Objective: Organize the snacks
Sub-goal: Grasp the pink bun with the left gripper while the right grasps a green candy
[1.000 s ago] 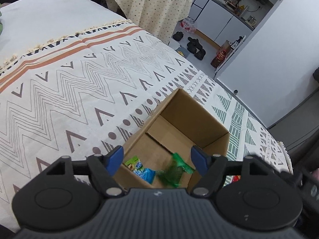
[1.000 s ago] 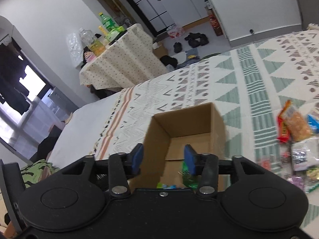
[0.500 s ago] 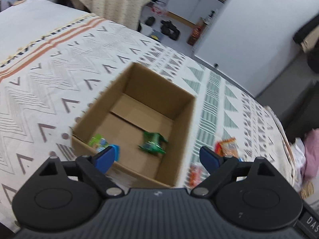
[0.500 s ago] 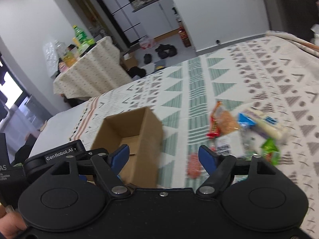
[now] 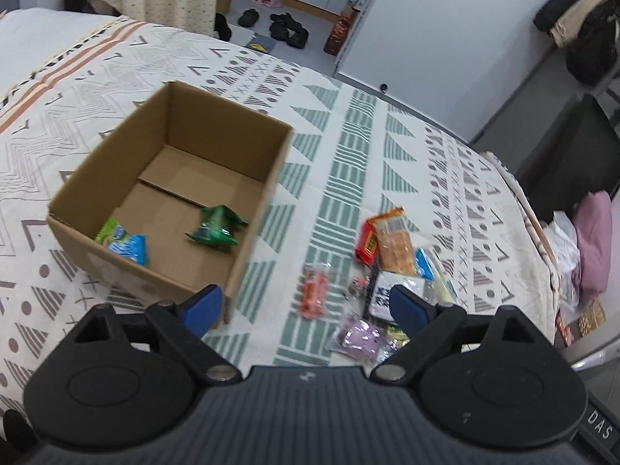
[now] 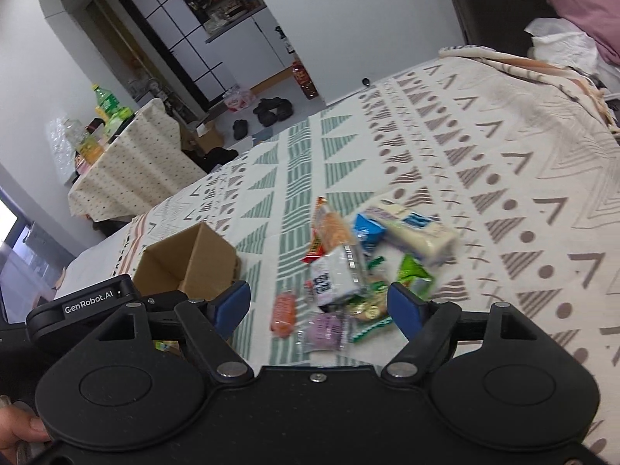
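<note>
Both jaws stand released, nothing between them — the left gripper [image 5: 306, 306] and right gripper [image 6: 317, 306] hang over the bed [image 5: 348, 147]. The snack pile [image 6: 348, 267] lies just ahead of the right jaws; the cardboard box [image 5: 267, 178], holding a green packet [image 5: 217, 226], sits ahead-left.

Black shoes [image 5: 288, 31] on floor beyond patterned bedspread [image 5: 387, 147].

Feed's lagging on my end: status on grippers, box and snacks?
Left gripper and right gripper open, empty. Cardboard box holds two packets; snack pile loose on the bedspread beside it. Nothing blocking.
</note>
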Demonstrator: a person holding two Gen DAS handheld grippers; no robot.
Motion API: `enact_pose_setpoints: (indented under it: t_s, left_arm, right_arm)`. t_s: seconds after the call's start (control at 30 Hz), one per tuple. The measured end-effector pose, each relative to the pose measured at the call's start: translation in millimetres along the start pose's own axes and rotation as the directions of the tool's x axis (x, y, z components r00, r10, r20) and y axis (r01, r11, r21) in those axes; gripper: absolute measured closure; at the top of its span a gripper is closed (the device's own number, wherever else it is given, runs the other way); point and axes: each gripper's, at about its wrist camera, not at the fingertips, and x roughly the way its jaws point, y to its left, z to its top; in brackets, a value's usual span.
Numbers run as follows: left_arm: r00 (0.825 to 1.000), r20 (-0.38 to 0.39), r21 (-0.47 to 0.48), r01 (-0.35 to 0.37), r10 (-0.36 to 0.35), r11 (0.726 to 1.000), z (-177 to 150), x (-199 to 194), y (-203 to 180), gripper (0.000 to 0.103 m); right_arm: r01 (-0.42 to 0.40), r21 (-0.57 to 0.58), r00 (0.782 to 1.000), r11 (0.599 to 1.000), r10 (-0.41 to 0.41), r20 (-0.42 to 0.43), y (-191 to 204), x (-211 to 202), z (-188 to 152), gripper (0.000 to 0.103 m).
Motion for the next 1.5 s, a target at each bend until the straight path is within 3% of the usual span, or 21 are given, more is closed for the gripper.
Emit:
enact_pose_setpoints:
  t_s: [0.5,0.67,0.9,1.2,1.33,1.43,1.5]
  left_arm:
    - [0.997,-0.075,0.010,0.010,-0.009,1.000,-22,36,-33,0.012]
    - [0.994,-0.103,0.034,0.022,-0.018,0.999,-32,57,-40,0.013]
    - [0.989,-0.147,-0.001,0.009,-0.009,1.000,-43,89,-42,0.019]
    - [0.982,-0.184,0.028,-0.045,0.050,0.999,-49,119,-52,0.022]
    - [0.980,-0.186,0.028,-0.072,0.076,0.997,-46,127,-54,0.029]
    - [0.977,-0.198,0.027,-0.078,0.082,0.997,-44,129,-56,0.040]
    - [0.973,-0.209,0.030,-0.095,0.099,0.995,-44,130,-57,0.050]
  right_arm:
    - [0.010,0.121,1.000,0.993,-0.008,-0.017,-63,15,-8,0.026]
    - [-0.012,0.200,0.998,0.980,0.022,-0.050,-80,29,-11,0.033]
    - [-0.025,0.182,0.997,0.983,0.037,-0.062,-82,49,-10,0.043]
    - [-0.026,0.181,0.997,0.983,0.040,-0.069,-89,73,-7,0.046]
    - [-0.024,0.182,0.997,0.983,0.038,-0.074,-89,91,-2,0.046]
    - [-0.016,0.183,0.995,0.983,0.033,-0.089,-89,106,0,0.046]
    - [0.011,0.177,0.992,0.984,0.011,-0.122,-91,114,-3,0.055]
